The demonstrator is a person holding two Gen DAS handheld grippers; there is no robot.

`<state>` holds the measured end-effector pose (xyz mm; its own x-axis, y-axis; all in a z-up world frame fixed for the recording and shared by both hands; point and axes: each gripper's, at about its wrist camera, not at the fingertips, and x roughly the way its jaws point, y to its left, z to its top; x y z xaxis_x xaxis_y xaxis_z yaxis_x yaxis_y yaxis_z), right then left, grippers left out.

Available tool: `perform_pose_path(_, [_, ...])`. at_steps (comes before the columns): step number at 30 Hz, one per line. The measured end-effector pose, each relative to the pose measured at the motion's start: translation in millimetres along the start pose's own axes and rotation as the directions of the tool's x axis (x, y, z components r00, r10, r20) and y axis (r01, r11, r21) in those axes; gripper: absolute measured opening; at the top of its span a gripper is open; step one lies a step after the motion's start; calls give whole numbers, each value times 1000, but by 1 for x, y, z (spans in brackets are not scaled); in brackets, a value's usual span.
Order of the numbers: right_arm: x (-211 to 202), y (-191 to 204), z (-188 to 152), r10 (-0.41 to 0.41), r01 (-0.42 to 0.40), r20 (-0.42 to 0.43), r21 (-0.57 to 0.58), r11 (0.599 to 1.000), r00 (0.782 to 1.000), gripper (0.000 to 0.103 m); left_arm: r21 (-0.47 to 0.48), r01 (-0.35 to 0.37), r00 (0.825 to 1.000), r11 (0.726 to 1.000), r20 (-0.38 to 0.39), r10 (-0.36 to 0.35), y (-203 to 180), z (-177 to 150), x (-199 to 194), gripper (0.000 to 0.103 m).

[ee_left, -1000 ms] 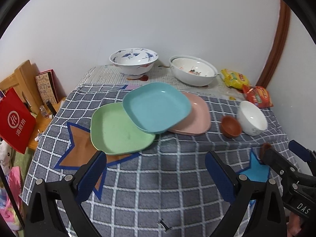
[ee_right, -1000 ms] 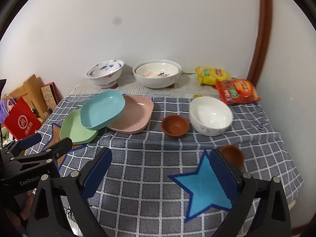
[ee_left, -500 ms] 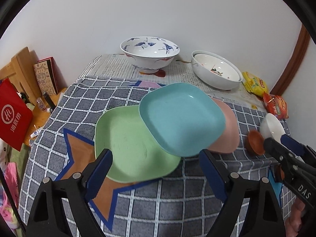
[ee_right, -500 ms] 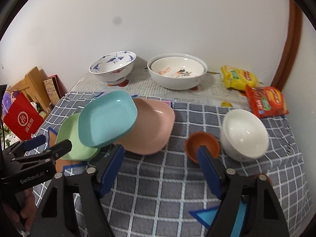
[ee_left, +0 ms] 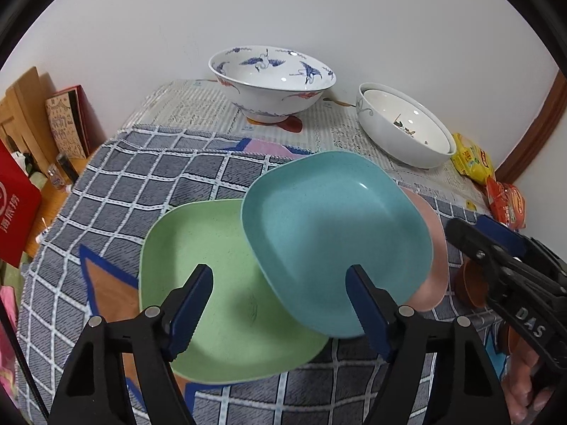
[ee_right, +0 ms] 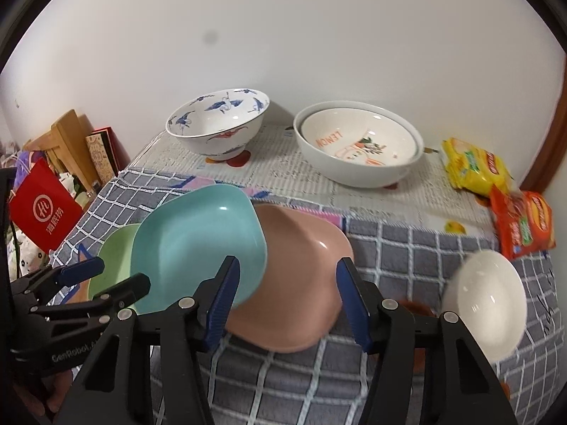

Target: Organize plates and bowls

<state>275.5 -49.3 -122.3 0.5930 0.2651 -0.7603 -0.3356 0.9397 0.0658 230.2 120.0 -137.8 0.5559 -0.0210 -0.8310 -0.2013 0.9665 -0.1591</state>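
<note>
Left wrist view: the left gripper [ee_left: 280,299] hangs over a grey checked tablecloth [ee_left: 149,180], its blue-padded jaws spread and just now narrowing, pinching nothing. Between and beyond the pads lie three square plastic plates in an overlapping row: a pale green plate [ee_left: 198,265] on the left, a teal plate [ee_left: 333,226] resting partly on it, and a pink plate [ee_left: 434,265] peeking out under the teal one's right edge. At the back, on newspaper, stand a white porcelain bowl painted with blue cranes [ee_left: 271,83] and a wide white bowl [ee_left: 404,131]. The right gripper [ee_left: 496,244] enters at the right edge.

Right wrist view: the right gripper [ee_right: 287,299] hovers over the pink plate [ee_right: 297,283], jaws apart and just now closing in, gripping nothing; the plate's near edge shows between the pads. The teal plate [ee_right: 198,244] overlaps its left side, and the green plate [ee_right: 113,262] lies beyond. A small white bowl [ee_right: 483,301] sits to the right, blurred. The left gripper [ee_right: 106,276] shows at the left.
</note>
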Motion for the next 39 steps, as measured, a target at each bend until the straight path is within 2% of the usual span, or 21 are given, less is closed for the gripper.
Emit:
perform_pose_path(4, [20, 3, 9, 8, -9, -20, -15, 1000, 1000, 52, -8, -1, 1000, 1000, -9, 0, 2, 6, 11, 73])
perform_pose_path(12, [52, 6, 19, 56, -57, -52, -16, 998, 997, 47, -32, 8, 1000, 999, -29, -8, 5, 12, 30, 62])
perform_pose_path(14, [58, 6, 20, 71, -72, -63, -13, 997, 996, 41, -31, 11, 999, 999, -35, -12, 4, 13, 33, 60])
perform_pose_path(15, [61, 6, 20, 81, -82, -71, -12, 997, 994, 38, -28, 7, 999, 1000, -40, -8, 3, 13, 36, 54])
perform_pose_path(18, [69, 6, 19, 100, -102, -98, -8, 995, 990, 25, -30, 10, 998, 999, -58, -12, 3, 13, 43, 43])
perform_pose_path(19, [71, 6, 19, 103, -104, -105, -5, 995, 989, 18, -38, 15, 998, 999, -60, -18, 3, 13, 44, 43])
perform_pose_path(23, [72, 7, 15, 123, -124, -116, 0, 992, 986, 9, -36, 7, 999, 999, -47, -9, 4, 12, 40, 32])
perform_pose_path(28, [58, 6, 11, 115, -114, -99, 17, 993, 988, 8, -39, 20, 1000, 999, -17, -21, 7, 12, 25, 24])
perform_pose_path(39, [15, 28, 2, 131, -129, -51, 45, 991, 990, 8, -36, 0, 999, 999, 51, 1, 23, 9, -23, 20])
